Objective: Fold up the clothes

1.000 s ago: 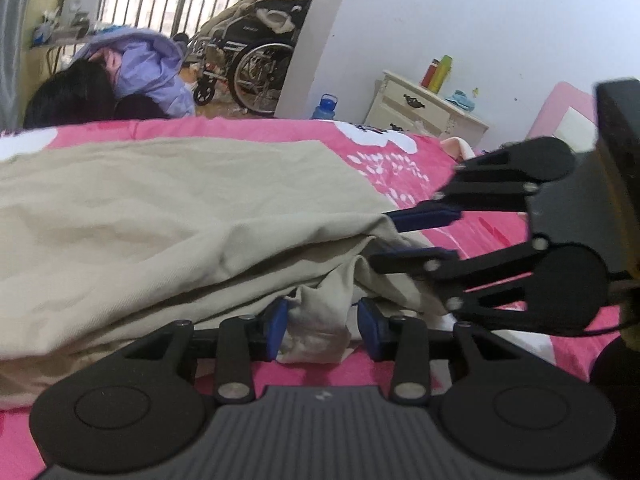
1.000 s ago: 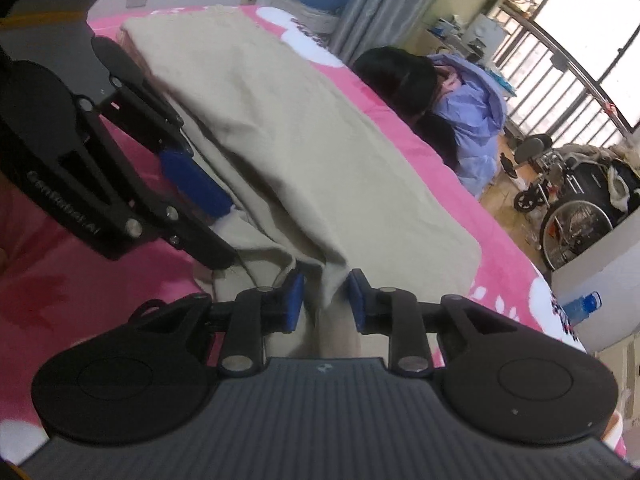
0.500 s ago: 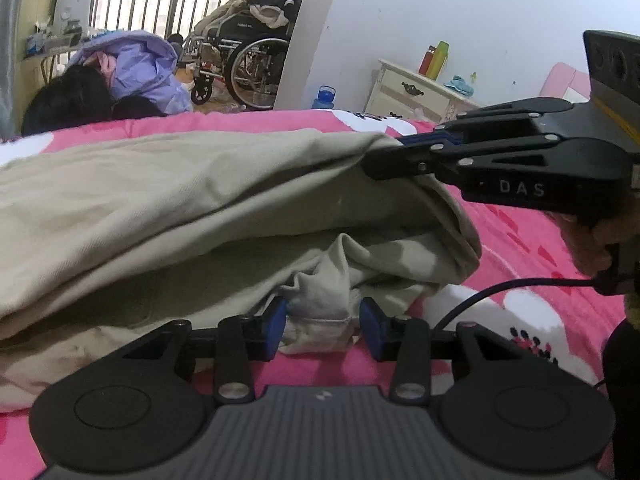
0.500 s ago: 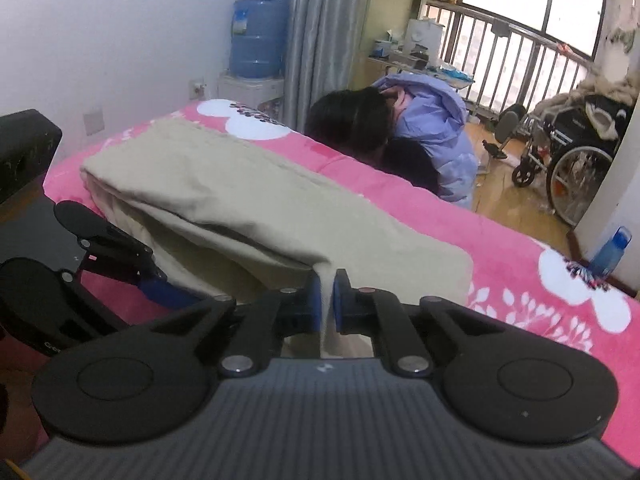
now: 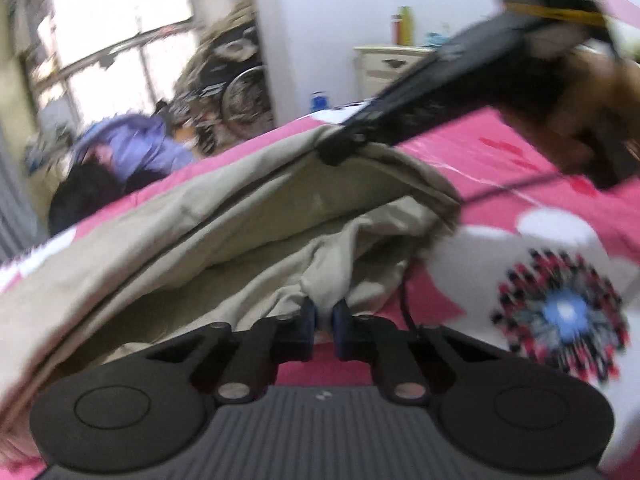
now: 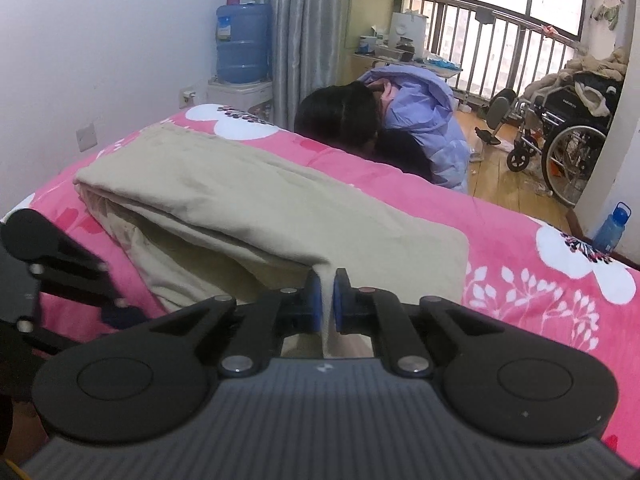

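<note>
**Desk:** Left wrist view first — what does it show?

**Caption writer:** A beige garment (image 5: 224, 216) lies along a pink flowered bedspread (image 5: 532, 184). The left tongs (image 5: 325, 320) are nearly closed, a bunched lower edge of the cloth pinched between the blue pads. Above and to the right, blurred, the right tongs (image 5: 340, 152) hold an upper layer lifted off the rest.

**Desk:** And the right wrist view?

**Caption writer:** The right tongs (image 6: 327, 300) are pressed together on a thin fold of the same cloth (image 6: 256, 208), which is raised like a flap; the left tongs (image 6: 120, 314) sit low at the left edge. A person in a lilac jacket (image 6: 420, 120) crouches beyond the bed, a wheelchair (image 6: 560, 136) by the window.

**Desk:** Which step is in hand?

**Caption writer:** It reads as a fold mid-carry: both near corners are gripped and lifted. The next move likely calls for both hands travelling together, keeping the edge taut, so the raised layer lands square on the cloth beneath.
</note>
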`<state>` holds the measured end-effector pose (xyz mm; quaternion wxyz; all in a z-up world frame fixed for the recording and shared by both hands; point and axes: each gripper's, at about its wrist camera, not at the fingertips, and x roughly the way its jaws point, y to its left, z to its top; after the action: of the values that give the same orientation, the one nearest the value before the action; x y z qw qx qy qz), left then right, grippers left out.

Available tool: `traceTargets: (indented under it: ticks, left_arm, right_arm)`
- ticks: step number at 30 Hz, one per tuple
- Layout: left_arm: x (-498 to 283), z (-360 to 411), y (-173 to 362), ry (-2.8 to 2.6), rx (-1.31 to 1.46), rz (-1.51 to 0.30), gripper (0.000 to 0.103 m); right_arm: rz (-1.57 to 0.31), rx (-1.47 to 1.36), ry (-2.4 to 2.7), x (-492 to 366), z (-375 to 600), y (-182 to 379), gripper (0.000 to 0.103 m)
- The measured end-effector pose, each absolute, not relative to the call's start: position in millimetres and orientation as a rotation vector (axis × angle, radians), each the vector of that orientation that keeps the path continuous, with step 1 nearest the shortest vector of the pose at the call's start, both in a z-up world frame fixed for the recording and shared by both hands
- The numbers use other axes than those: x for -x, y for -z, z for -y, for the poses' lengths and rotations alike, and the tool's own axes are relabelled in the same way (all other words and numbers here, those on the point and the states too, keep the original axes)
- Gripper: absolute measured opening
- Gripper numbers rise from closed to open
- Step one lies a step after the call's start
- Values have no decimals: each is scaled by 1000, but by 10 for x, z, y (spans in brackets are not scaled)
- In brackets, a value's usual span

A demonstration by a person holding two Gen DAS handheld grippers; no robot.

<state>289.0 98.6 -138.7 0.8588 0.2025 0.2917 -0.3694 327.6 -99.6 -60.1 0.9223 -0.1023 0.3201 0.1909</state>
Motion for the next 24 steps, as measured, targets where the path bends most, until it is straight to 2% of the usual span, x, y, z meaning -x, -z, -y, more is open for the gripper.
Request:
traceTargets:
  ticks: [2, 6, 9, 19, 23, 24]
  left_arm:
    - [-2832, -1094, 1384, 819, -443, -618, 9]
    - [-2915, -1312, 1460, 861, -341, -763, 9]
    - [-2945, -1331, 1556, 829, -365, -768, 10]
    - [-2664, -987, 1705, 845, -766, -445, 21]
    - [-2551, -1050, 1739, 823, -937, -307, 37]
    - [-2537, -1074, 1743, 816, -975, -270, 38]
  right_arm:
    - [-657, 212, -391, -3286, 988, 630, 5]
    - [-657, 201, -390, -3289, 994, 629, 5]
    - [-659, 201, -393, -3292, 997, 620, 5]
    - [-673, 202, -397, -3294, 1025, 581, 5]
    - [-694, 177, -414, -3330, 1074, 599, 5]
    - [-696, 176, -414, -3333, 1077, 600, 5]
